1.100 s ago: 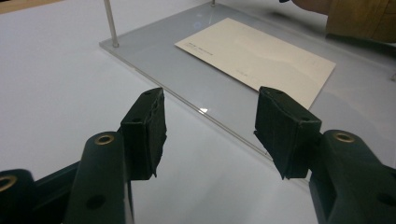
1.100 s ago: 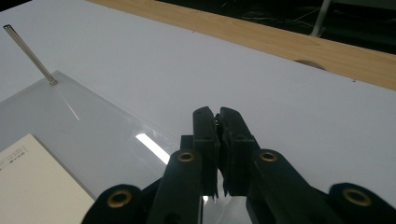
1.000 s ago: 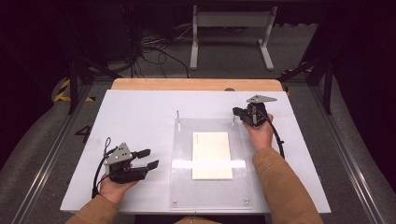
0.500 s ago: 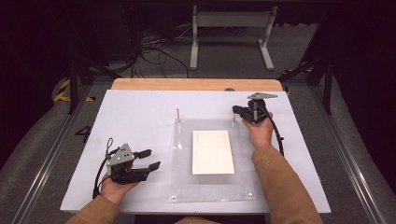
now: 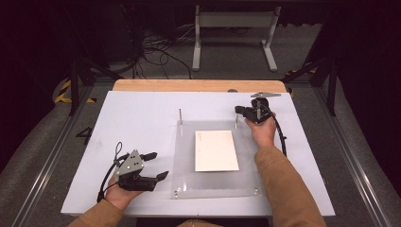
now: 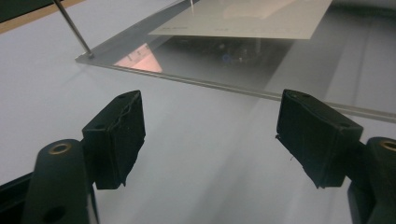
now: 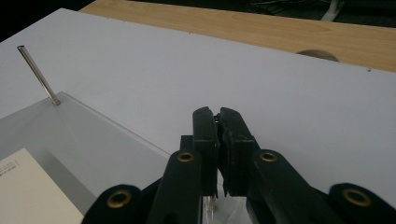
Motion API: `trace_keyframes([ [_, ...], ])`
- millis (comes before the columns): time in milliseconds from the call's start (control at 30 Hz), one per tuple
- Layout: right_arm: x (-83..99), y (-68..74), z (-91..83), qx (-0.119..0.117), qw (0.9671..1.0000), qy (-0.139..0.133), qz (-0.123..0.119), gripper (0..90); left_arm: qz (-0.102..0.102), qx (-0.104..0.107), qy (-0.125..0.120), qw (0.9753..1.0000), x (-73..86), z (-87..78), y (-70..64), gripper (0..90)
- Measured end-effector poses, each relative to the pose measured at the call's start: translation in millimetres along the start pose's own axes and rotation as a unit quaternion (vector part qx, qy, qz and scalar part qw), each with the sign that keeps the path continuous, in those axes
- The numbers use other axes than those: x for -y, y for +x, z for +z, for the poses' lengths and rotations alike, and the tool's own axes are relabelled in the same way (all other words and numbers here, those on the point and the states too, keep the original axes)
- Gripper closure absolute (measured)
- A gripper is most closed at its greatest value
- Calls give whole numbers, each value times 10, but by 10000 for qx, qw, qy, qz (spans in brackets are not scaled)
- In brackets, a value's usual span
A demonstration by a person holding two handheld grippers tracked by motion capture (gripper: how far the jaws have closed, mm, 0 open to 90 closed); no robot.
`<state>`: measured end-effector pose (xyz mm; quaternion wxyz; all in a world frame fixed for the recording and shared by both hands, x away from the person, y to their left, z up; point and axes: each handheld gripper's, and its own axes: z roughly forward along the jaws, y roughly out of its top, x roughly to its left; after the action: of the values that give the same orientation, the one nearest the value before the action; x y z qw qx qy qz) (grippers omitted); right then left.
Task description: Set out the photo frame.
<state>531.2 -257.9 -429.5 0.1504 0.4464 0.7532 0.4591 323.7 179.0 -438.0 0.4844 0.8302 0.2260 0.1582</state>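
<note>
Two grippers are over a white table (image 5: 142, 118) with a clear plastic sheet (image 5: 184, 161) lying flat on it. A cream card (image 5: 216, 150) rests in the middle of that sheet, its long sides running away from the person. Thin metal pins stand upright at the sheet's far corners; the far left pin (image 5: 180, 116) stands free, well apart from either hand.

The left gripper (image 5: 153, 165) is held low near the front edge of the table, just to the left of the sheet, with its jaws spread wide and nothing between them. In the left gripper view its pads (image 6: 116, 135) hang above bare white table, the sheet's edge just ahead.

The right gripper (image 5: 241, 111) is at the sheet's far right corner. In the right gripper view its jaws are pressed together on the far right pin (image 7: 209, 204), whose lower end shows beneath the pads.

A strip of bare wood (image 5: 198, 85) runs along the table's far side.
</note>
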Motion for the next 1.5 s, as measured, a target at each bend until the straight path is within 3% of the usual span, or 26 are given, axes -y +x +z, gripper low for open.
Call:
trace_keyframes([
  [267,-7,-6,17,18,9999,-5,101,858,419,43,46,9991,-22,94,-83,204],
  [433,-4,-16,21,-10,9998,-21,181,858,884,15,126,9960,-47,182,-173,187],
  [633,-2,-25,23,-45,9998,-31,188,858,1099,102,47,9939,-108,276,-223,182],
  [733,-4,-25,23,-43,9998,-20,175,857,1213,195,-109,9924,-133,309,-241,182],
  [1000,-4,-28,23,-58,9998,-22,209,857,1197,353,-365,9915,-170,369,-240,219],
  [1133,-3,-31,23,-71,9997,-25,214,856,1238,286,-449,9909,-172,355,-232,297],
  [1300,6,-37,22,-78,9996,-57,275,855,1360,191,-695,9881,-195,309,-255,444],
  [1500,8,-45,24,-103,9994,-78,309,854,1298,103,-836,9880,-227,278,-249,499],
])
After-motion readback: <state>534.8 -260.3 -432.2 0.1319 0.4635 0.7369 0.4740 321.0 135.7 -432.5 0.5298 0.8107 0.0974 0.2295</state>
